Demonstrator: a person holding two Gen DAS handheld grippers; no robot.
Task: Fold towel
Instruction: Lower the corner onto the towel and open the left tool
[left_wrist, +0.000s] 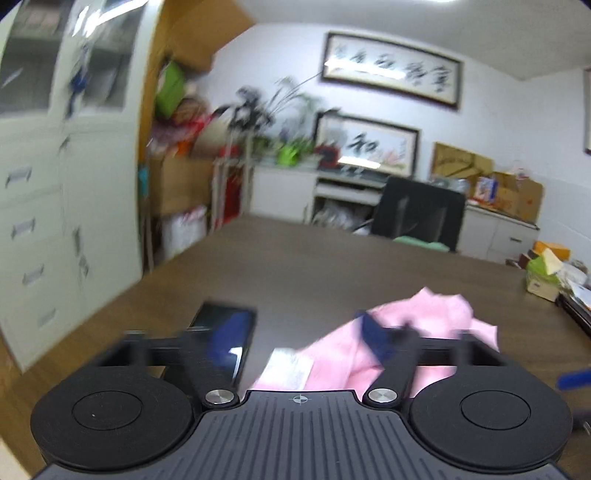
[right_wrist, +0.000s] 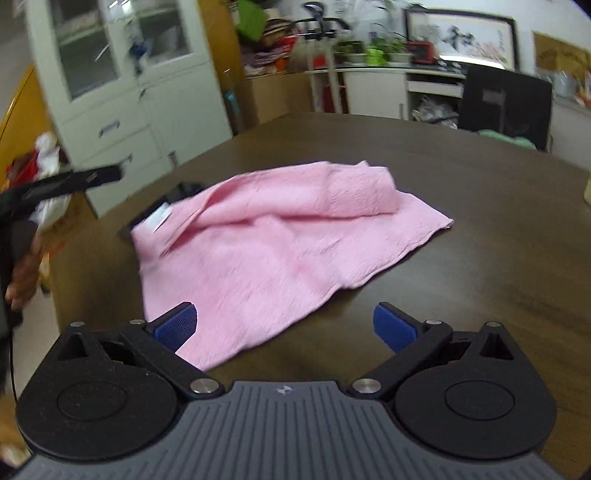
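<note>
— Right tongs (right_wrist: 284, 326) sit closest, blue pads (right_wrist: 176, 326) spread wide with nothing between them. Where's the towel (right_wrist: 273, 236)?
— Just past them toward twelve o'clock, rumpled on the brown surface (right_wrist: 480, 229), one edge folded over, white label (right_wrist: 159, 218) at ten o'clock.
— And the left tongs (left_wrist: 299, 338)?
— Blurred, but apart; the towel (left_wrist: 417, 321) lies at one o'clock, a dark phone (left_wrist: 225, 332) at eleven.
</note>
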